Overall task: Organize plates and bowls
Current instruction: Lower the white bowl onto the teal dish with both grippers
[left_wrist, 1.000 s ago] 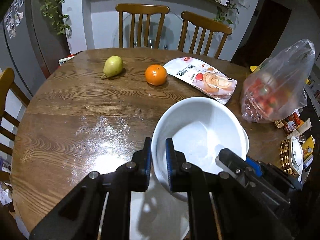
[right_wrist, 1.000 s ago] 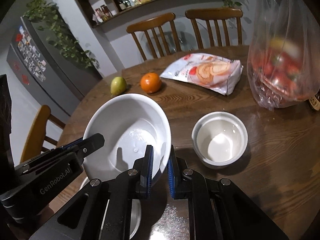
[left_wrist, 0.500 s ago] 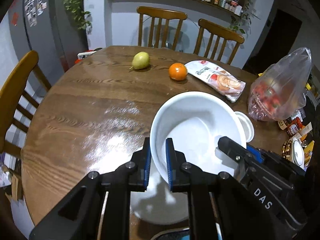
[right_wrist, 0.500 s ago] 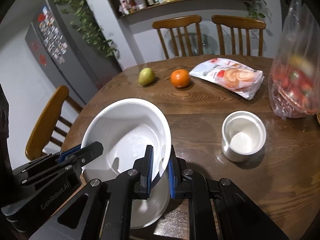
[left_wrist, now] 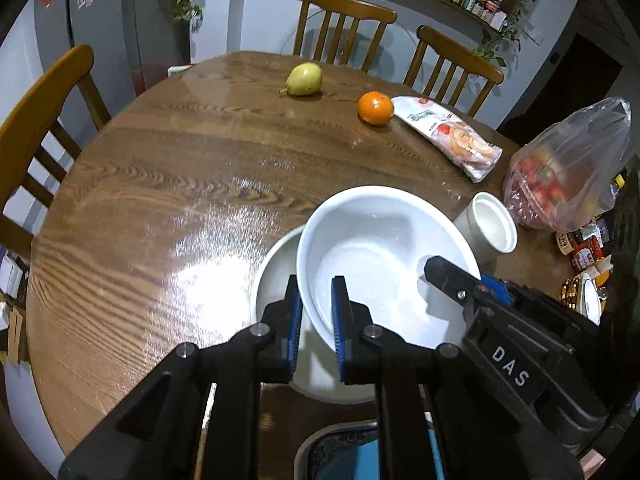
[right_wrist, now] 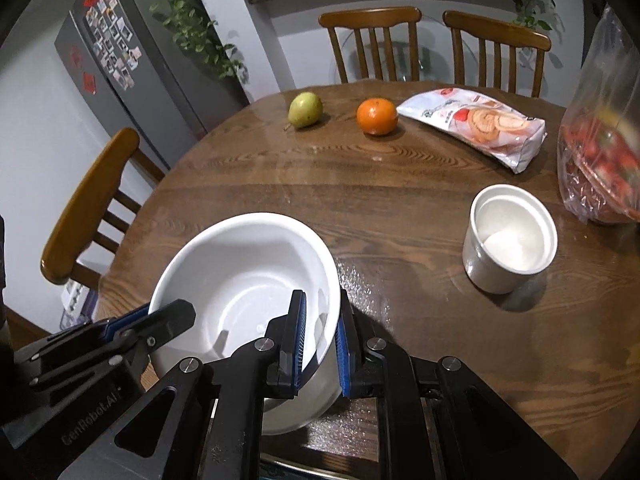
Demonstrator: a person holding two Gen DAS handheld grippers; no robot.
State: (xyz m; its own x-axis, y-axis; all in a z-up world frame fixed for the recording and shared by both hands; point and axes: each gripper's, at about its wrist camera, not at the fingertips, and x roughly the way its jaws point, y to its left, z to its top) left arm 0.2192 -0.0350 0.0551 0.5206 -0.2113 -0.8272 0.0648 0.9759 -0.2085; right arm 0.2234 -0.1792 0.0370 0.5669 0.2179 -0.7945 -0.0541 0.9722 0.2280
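A large white bowl point(left_wrist: 384, 256) point(right_wrist: 244, 272) is held tilted above the round wooden table point(left_wrist: 160, 168). My left gripper point(left_wrist: 316, 320) is shut on its near-left rim. My right gripper point(right_wrist: 320, 336) is shut on its right rim and shows in the left wrist view point(left_wrist: 472, 288). A second white bowl point(left_wrist: 276, 276) sits on the table right under the held one; its wall shows in the right wrist view point(right_wrist: 296, 408). A small white cup-shaped bowl point(left_wrist: 494, 222) point(right_wrist: 512, 240) stands to the right on the table.
A pear point(left_wrist: 304, 80), an orange point(left_wrist: 375, 109), a snack packet point(left_wrist: 452, 136) and a plastic bag of red fruit point(left_wrist: 568, 176) lie at the far and right side. Wooden chairs point(left_wrist: 344, 24) ring the table. A blue-screened device point(left_wrist: 360, 456) lies below.
Both grippers rose and pulled back with the large bowl. The bowl beneath it has come into view, and the small cup bowl looks farther off.
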